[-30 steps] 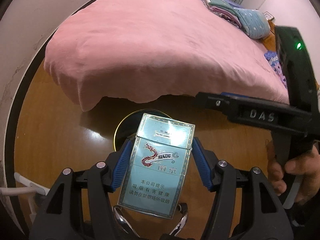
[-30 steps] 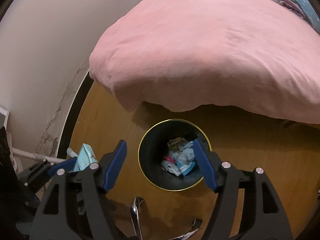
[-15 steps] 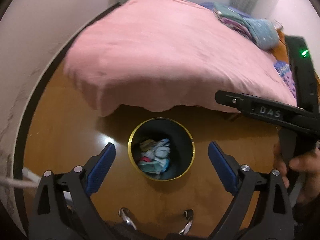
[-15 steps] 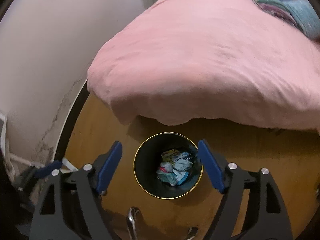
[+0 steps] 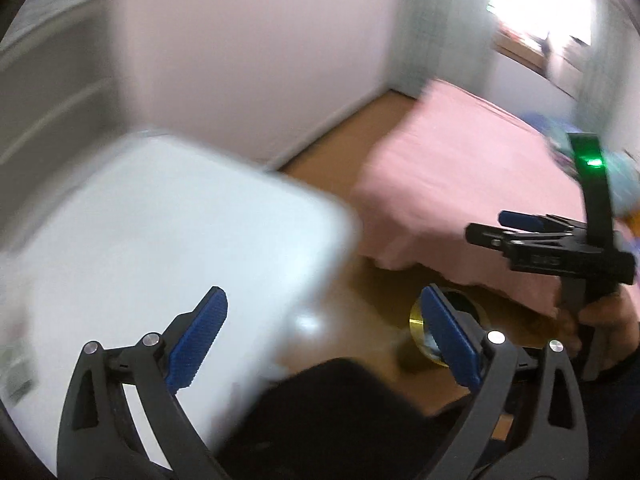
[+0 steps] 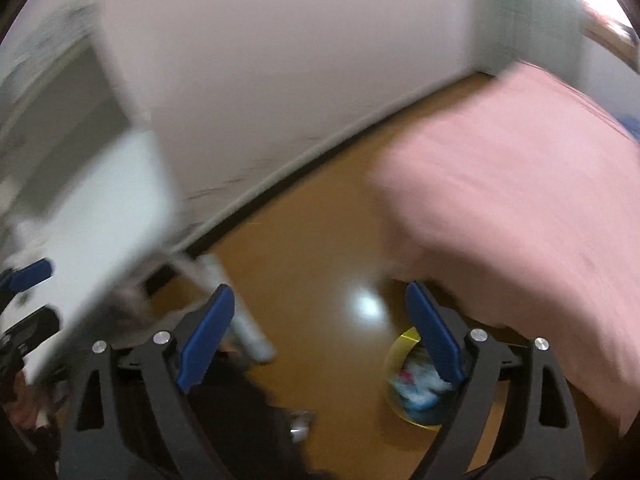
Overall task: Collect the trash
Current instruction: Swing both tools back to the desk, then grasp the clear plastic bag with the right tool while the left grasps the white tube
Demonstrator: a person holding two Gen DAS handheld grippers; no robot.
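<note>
Trash (image 6: 416, 388): crumpled white, blue and red scraps in a black bin (image 6: 418, 420) with a gold rim, low behind the right gripper's (image 6: 320, 332) right finger. No writing readable; frames blurred. Right gripper's jaws have just been opening, nothing between them. Left gripper (image 5: 324, 336) likewise spread, empty, bin behind its right finger. White table (image 5: 160, 248) off left, pink bed (image 6: 520, 216) right.

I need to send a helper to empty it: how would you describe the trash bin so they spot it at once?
Start at the bed with the pink cover. On the wooden floor just off its near corner stands the trash bin, a dark round can. Its shiny gold rim and the crumpled wrappers inside set it apart.
</note>
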